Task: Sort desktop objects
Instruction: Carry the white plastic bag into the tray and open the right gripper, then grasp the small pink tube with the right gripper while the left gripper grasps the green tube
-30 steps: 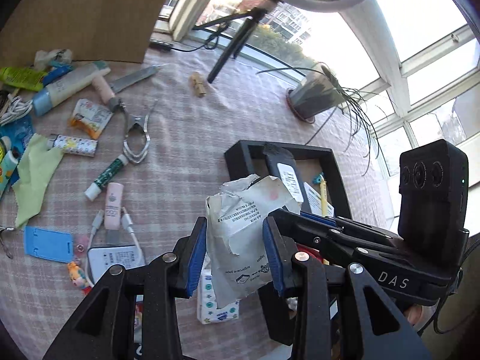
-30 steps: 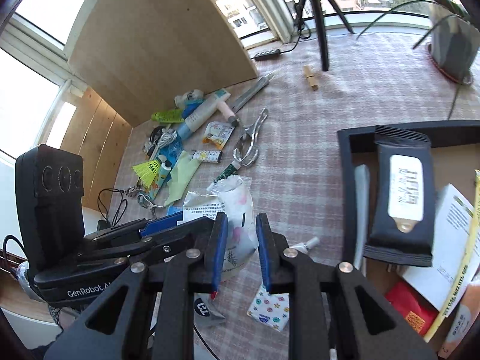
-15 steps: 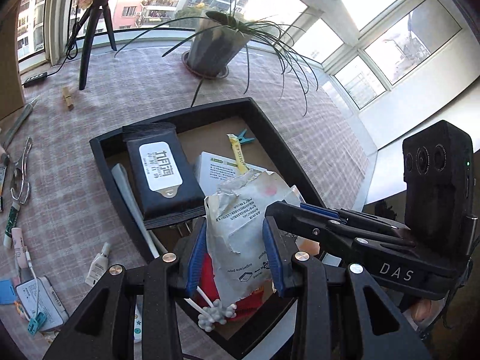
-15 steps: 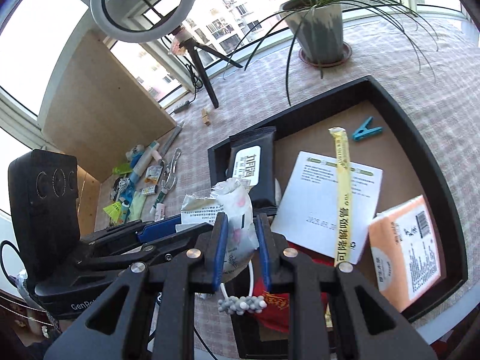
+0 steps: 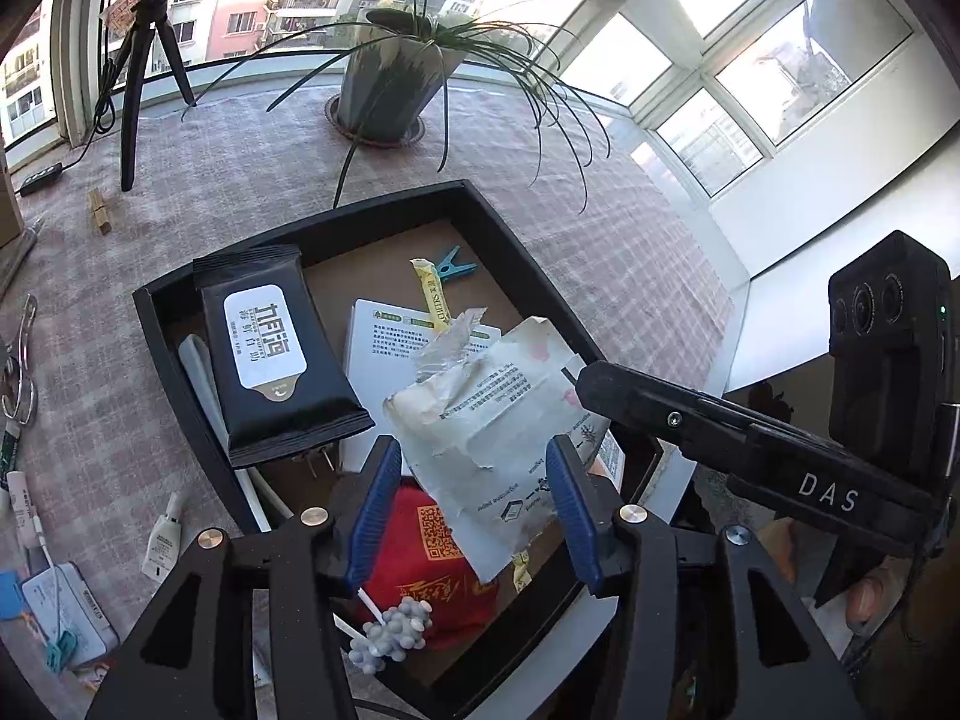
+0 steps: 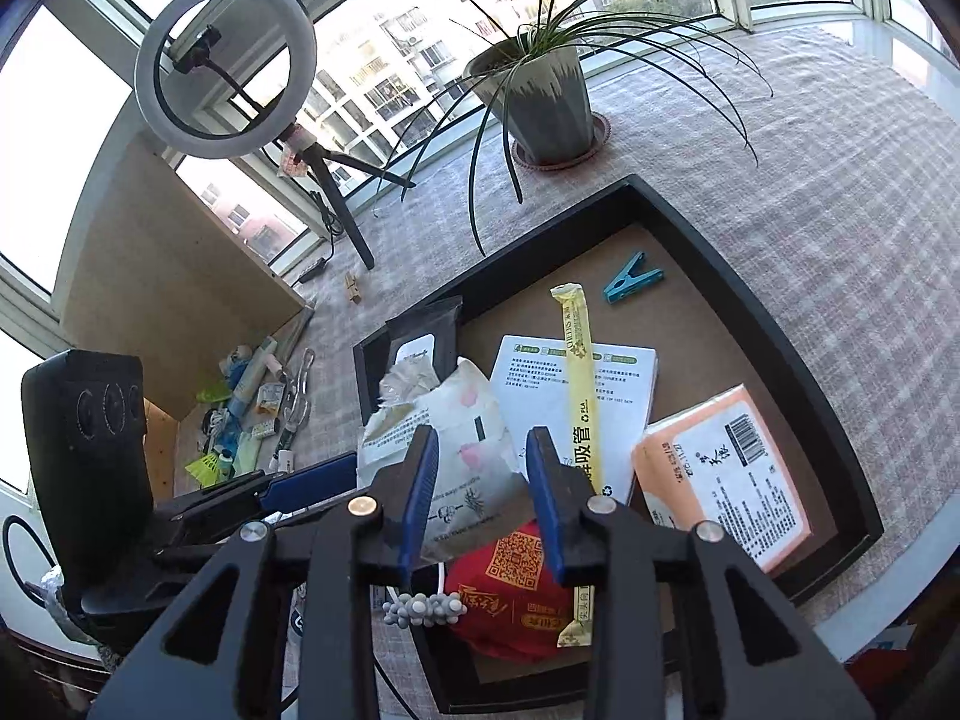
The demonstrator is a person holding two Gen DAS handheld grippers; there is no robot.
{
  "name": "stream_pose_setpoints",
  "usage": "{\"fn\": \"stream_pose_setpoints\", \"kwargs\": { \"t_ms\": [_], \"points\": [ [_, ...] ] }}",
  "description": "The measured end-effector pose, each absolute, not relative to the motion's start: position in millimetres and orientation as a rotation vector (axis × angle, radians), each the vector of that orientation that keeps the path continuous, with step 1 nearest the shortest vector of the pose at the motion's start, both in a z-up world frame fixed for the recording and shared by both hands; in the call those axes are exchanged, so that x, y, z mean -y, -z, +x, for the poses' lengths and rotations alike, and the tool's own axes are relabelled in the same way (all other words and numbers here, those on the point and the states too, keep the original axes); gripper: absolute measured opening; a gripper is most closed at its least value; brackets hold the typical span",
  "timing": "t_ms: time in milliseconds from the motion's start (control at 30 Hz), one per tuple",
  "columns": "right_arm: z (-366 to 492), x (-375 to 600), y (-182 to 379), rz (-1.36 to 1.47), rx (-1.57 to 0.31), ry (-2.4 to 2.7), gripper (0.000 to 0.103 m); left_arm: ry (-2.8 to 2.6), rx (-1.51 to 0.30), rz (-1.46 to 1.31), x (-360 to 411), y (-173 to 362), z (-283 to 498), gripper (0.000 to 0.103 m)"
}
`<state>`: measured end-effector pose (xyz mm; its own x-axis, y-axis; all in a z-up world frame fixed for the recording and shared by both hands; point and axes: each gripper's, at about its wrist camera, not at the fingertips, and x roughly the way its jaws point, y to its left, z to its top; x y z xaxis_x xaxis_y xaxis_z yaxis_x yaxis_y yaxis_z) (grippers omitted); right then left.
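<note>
The crumpled paper packet (image 5: 492,414) hangs over the black tray (image 5: 384,204), in the lower middle of both views, between the fingers of both grippers. The left gripper (image 5: 474,510) and right gripper (image 6: 480,480) have just been opening; blue pads now stand apart from the paper on each side, so the packet looks freed to drop. Judging by contents, the sorting is partly done: a wipes pack (image 5: 270,354), leaflet (image 6: 576,372), yellow straw sachet (image 6: 579,372), blue clip (image 6: 633,285), orange pack (image 6: 726,474) and red pouch (image 6: 516,588) already lie in the tray. Many small items (image 6: 258,402) are left on the surface at left. The tray's near rim sits close to the surface edge; open cloth lies toward the plant pot (image 6: 546,96).
</note>
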<state>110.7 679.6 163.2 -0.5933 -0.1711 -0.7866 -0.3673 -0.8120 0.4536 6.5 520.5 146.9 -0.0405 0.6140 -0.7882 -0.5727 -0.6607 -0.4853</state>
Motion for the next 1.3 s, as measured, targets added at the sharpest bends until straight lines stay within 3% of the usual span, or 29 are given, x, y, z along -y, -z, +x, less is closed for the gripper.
{"fn": "stream_pose_setpoints", "kwargs": {
  "t_ms": [500,900,1200,1300],
  "points": [
    [73.5,-639.6,-173.3,-1.437,-0.811,-2.619,0.031,-1.924,0.082,-1.424,-466.3,-152.4,-21.0,0.048],
    [11.3,-549.3,-162.7,-1.659,-0.649,-2.756,0.031,-2.126,0.102,-1.467,-348.3,-159.1,-61.5,0.048],
    [-40.1,-460.7,-111.3,-1.964,-0.598,-2.766,0.03,-2.192,0.126,-1.642,-273.1,-105.7,-116.6,0.045],
    [-58.1,-434.9,-90.9,-2.044,-0.581,-2.737,0.026,-2.153,0.12,-1.721,-265.9,-75.9,-130.2,0.038]
  ]
}}
